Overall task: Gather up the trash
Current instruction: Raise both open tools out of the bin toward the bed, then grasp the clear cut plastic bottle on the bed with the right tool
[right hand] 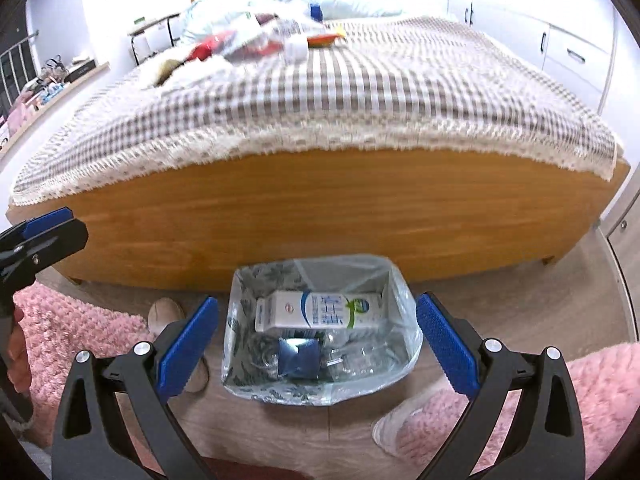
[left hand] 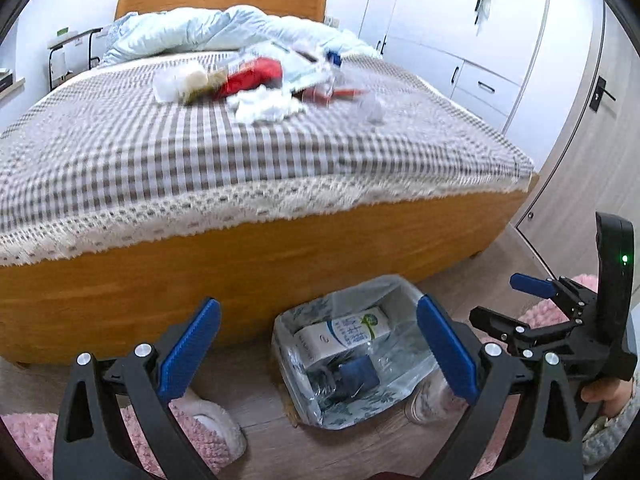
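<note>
Below my 2 tongs, left gripper (left hand: pixel 318 354) and right gripper (right hand: pixel 317 350) spread wide and empty, sits the lined bin (right hand: pixel 404 300) holding a carton (right hand: pixel 320 312). Beyond them, trash (left hand: pixel 264 84) litters the bed (left hand: pixel 240 160).

The only printing sits on the white carton (right hand: pixel 318 312) lying in the bag-lined trash bin (right hand: pixel 240 280): blue characters in a script too blurred to read, beside a green leaf-like mark and a small red round logo. The left wrist view shows the same carton (left hand: pixel 344 334), equally illegible. Nothing else carries readable text.
</note>
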`<control>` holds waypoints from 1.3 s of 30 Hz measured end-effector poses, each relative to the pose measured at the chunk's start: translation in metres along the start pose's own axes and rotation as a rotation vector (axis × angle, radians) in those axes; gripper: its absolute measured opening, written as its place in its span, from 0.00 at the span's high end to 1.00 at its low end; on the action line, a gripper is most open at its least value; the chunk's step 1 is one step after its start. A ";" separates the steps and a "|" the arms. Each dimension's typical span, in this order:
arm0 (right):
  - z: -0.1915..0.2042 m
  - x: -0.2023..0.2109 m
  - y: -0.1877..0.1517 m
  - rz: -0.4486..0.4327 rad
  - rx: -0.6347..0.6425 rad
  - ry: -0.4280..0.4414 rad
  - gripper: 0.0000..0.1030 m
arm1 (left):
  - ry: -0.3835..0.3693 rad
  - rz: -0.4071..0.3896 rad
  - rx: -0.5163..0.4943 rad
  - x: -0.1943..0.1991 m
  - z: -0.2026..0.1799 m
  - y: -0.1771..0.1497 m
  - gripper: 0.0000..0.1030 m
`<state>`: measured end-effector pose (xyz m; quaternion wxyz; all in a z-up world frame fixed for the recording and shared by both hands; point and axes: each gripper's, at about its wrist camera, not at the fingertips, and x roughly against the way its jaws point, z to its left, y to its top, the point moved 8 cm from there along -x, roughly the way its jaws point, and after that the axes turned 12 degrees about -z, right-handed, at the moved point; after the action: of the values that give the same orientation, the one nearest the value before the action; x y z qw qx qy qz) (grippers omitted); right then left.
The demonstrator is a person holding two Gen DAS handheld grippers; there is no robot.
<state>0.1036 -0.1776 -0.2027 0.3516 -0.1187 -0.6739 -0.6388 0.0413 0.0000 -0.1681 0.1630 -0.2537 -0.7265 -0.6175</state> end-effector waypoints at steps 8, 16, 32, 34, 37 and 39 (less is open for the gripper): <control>0.006 0.020 0.024 -0.110 0.026 0.018 0.08 | 0.018 -0.096 -0.052 0.021 -0.009 0.028 0.07; 0.004 0.031 0.051 -0.203 0.038 0.008 0.08 | -0.001 -0.162 -0.058 0.030 -0.018 0.050 0.07; 0.003 0.021 0.105 -0.362 0.118 -0.034 0.08 | 0.033 -0.274 -0.078 0.016 -0.013 0.104 0.07; 0.006 0.016 0.111 -0.371 0.146 -0.042 0.08 | 0.039 -0.287 -0.074 0.011 -0.009 0.112 0.07; 0.013 0.008 0.119 -0.387 0.222 -0.070 0.08 | 0.045 -0.299 -0.072 0.005 -0.004 0.121 0.07; 0.019 0.001 0.123 -0.392 0.276 -0.095 0.08 | 0.055 -0.303 -0.078 -0.001 0.001 0.128 0.07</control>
<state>0.1715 -0.1408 -0.1049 0.2016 0.0337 -0.7808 -0.5904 0.1153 0.0145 -0.0650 0.0777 -0.1303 -0.7272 -0.6695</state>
